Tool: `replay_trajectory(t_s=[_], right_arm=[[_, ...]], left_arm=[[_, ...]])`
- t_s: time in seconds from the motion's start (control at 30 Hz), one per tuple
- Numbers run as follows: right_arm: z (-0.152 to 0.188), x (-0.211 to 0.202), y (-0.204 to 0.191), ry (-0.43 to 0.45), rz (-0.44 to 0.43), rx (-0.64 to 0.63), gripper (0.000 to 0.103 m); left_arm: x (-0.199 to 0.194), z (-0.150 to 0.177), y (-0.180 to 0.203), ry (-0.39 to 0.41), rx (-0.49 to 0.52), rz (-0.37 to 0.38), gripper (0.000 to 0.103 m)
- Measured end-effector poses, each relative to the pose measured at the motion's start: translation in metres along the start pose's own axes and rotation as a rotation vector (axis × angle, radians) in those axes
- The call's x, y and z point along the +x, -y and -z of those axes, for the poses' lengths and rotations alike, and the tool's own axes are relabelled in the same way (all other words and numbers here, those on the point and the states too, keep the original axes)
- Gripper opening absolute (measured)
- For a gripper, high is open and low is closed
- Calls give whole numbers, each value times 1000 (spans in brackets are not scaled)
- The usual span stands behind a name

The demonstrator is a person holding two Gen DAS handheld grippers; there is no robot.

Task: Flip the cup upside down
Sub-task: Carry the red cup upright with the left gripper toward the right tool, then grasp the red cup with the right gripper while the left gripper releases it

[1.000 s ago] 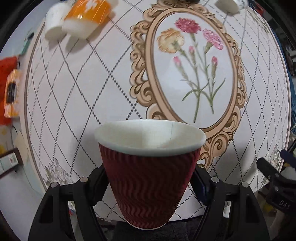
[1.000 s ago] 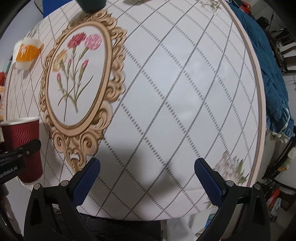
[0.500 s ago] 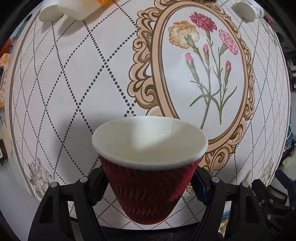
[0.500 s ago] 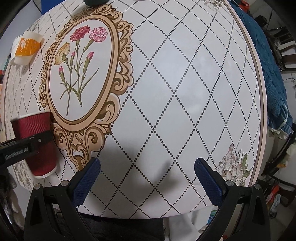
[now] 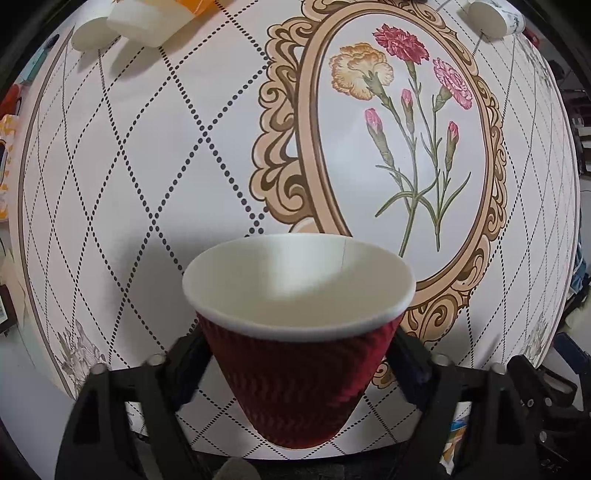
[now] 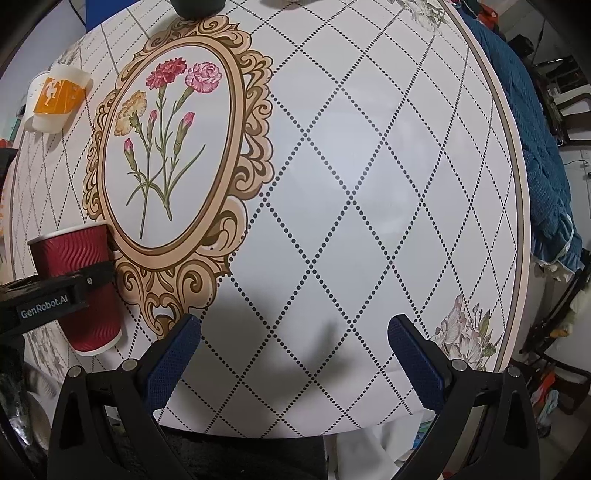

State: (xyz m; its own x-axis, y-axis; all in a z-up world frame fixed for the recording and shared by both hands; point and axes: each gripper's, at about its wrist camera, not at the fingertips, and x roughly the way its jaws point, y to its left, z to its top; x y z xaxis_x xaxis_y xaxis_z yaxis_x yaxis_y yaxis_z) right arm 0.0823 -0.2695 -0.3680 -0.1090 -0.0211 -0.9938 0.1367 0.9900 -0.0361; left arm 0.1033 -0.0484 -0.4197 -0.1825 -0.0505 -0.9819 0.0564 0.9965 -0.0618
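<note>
A red ripple paper cup (image 5: 299, 384) with a white rim and white inside stands upright between the fingers of my left gripper (image 5: 299, 363), which is shut on its sides and holds it above the near edge of the round table (image 5: 155, 155). The right wrist view shows the same cup (image 6: 79, 284) at the left, clamped by the left gripper's black finger (image 6: 55, 295), its base off the table top. My right gripper (image 6: 293, 354) is open and empty over the near right part of the table.
An orange-and-white cup (image 5: 159, 18) and a white cup (image 5: 92, 35) lie at the far left; the orange one also shows in the right wrist view (image 6: 55, 101). A white cup (image 5: 489, 16) sits far right, a dark object (image 6: 199, 7) at the far edge. Blue cloth (image 6: 535, 155) hangs right.
My left gripper has carried the cup forward over the table and tilted the view down into its mouth. My right gripper has stayed open and shifted slightly forward.
</note>
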Motion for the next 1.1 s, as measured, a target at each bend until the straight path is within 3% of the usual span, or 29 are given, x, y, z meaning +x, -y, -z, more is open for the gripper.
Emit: replay_trajectory(t_s=[0.33, 0.47, 0.57, 0.73, 1.1], right_arm=[[-3, -10, -6, 10, 1, 5, 103], [-3, -22, -11, 22, -5, 6, 103], [-1, -33, -19, 35, -17, 2, 103], [12, -49, -41, 52, -76, -6, 103], [56, -63, -103, 90, -153, -88, 103]], left_arm=[[-15, -11, -13, 24, 2, 17, 88], [-48, -5, -12, 64, 1, 35, 88], [-85, 11, -14, 116, 7, 41, 88], [-134, 39, -33, 226, 7, -26, 88], [-137, 90, -113, 245, -114, -59, 88]])
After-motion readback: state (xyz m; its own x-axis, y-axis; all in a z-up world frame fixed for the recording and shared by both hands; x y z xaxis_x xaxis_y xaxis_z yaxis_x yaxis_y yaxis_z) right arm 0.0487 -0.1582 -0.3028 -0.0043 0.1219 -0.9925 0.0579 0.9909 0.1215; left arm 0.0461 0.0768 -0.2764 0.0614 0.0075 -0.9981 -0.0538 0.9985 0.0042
